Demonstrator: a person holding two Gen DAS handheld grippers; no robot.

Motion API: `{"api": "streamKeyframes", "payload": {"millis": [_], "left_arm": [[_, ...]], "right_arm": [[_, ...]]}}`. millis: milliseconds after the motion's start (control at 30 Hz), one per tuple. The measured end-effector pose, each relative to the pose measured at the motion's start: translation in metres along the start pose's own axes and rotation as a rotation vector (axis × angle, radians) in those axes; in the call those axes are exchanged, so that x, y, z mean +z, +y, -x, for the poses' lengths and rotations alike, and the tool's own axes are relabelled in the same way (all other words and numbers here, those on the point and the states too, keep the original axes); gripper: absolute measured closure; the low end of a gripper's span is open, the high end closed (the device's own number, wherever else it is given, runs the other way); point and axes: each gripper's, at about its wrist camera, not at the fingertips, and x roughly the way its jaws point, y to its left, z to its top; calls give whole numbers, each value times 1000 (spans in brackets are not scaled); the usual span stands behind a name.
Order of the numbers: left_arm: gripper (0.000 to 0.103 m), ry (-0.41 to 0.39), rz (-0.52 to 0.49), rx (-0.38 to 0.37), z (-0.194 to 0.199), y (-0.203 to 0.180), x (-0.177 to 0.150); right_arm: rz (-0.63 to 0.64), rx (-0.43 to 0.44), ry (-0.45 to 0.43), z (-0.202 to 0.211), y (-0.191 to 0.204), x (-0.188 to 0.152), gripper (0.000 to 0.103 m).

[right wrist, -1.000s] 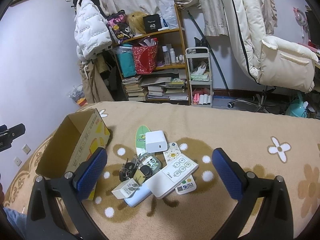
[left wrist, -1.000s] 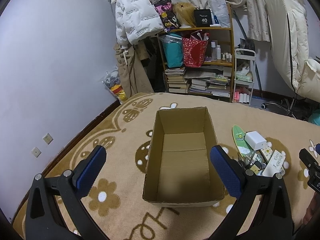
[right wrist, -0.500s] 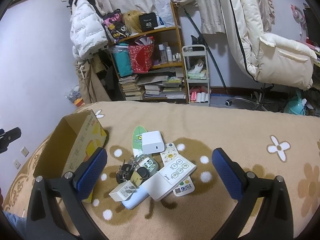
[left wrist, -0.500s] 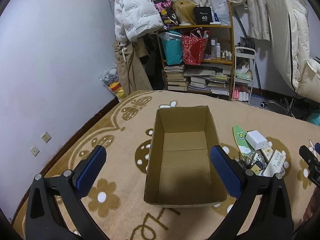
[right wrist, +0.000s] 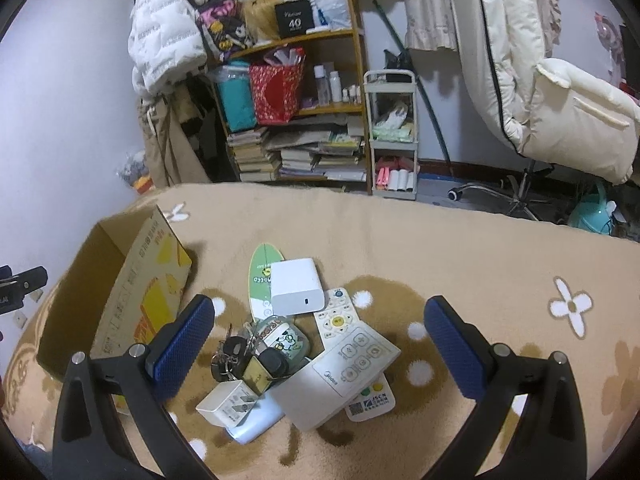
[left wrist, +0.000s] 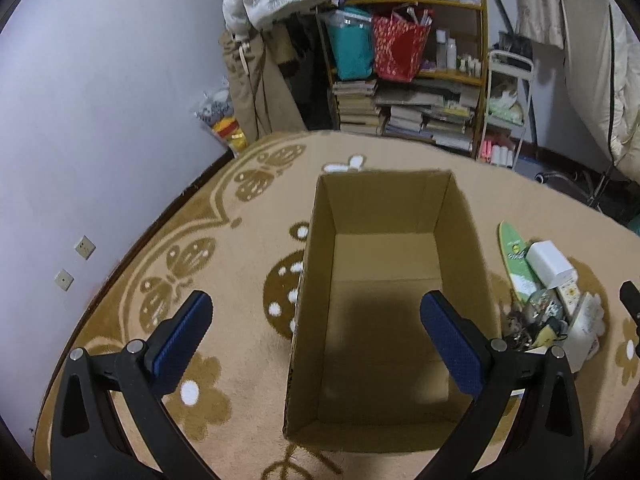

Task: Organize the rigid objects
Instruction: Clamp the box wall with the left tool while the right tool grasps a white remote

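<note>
Just to the right of the cardboard box [left wrist: 394, 312], a little heap of hard things sits on the flowery rug [right wrist: 460, 248]. The box is open on top and has nothing in it, so I think it is waiting to be filled. The left gripper [left wrist: 316, 330] hangs over the near end of the box with its jaws wide apart and nothing between them. The right gripper [right wrist: 320, 334] hangs over the heap, jaws wide too, as if picking what to grab. In the heap, a white charger block [right wrist: 296, 286] lies on a green oval card [right wrist: 260, 276], farthest from me. A big white remote [right wrist: 344, 368] lies on top, beside a bunch of keys [right wrist: 232, 356] and a small white plug [right wrist: 228, 402].
</note>
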Motion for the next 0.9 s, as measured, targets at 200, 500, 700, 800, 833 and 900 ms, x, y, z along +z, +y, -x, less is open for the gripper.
{"api": "streamKeyframes", "payload": {"millis": [200, 500, 700, 800, 833, 900], "left_arm": [[0, 69, 3, -25, -28, 2, -6], [0, 152, 70, 0, -56, 22, -11], [11, 204, 66, 10, -70, 26, -17], [18, 228, 68, 5, -78, 27, -20], [21, 233, 69, 3, -79, 28, -21], [32, 252, 78, -9, -84, 29, -23]], "right_arm": [[38, -8, 21, -15, 7, 3, 0], [38, -59, 97, -42, 0, -15, 0], [34, -93, 153, -58, -3, -25, 0], [33, -107, 184, -67, -3, -30, 0], [34, -107, 194, -69, -3, -32, 0], [41, -120, 209, -73, -3, -34, 0]]}}
